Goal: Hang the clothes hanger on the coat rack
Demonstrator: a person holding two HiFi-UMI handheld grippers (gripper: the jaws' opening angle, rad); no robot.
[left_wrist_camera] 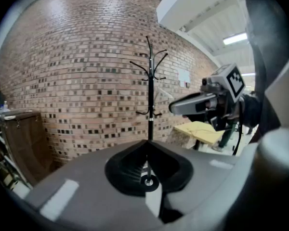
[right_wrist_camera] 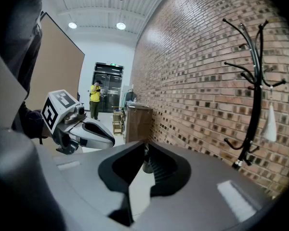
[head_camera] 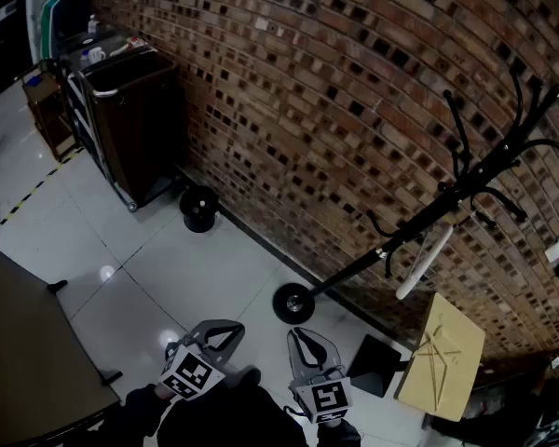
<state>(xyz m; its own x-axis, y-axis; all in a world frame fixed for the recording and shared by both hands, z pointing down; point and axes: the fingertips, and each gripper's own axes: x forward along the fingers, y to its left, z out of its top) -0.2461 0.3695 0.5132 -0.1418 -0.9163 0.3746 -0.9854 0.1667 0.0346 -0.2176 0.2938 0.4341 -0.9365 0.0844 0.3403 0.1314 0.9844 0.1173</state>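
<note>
Head view: left tool [head_camera: 219,330] and right tool [head_camera: 303,336] sit low centre, side by side above the floor [head_camera: 168,268]. A black coat rack [head_camera: 461,190] stands at the right against the brick wall [head_camera: 307,82], and a white hanger [head_camera: 423,262] hangs on it.

Left gripper view: left tool [left_wrist_camera: 147,143] clenched, nothing in it. The coat rack [left_wrist_camera: 150,95] is at centre frame.

Right gripper view: right tool [right_wrist_camera: 144,146] has its jaws a slit apart and holds nothing. The hanger [right_wrist_camera: 269,123] is on the coat rack [right_wrist_camera: 253,109] at the right edge.

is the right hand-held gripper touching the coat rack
Apart. In the right gripper view the coat rack stands well beyond the right hand-held gripper, off to the right against the brick wall, with nothing between the jaws.
</note>
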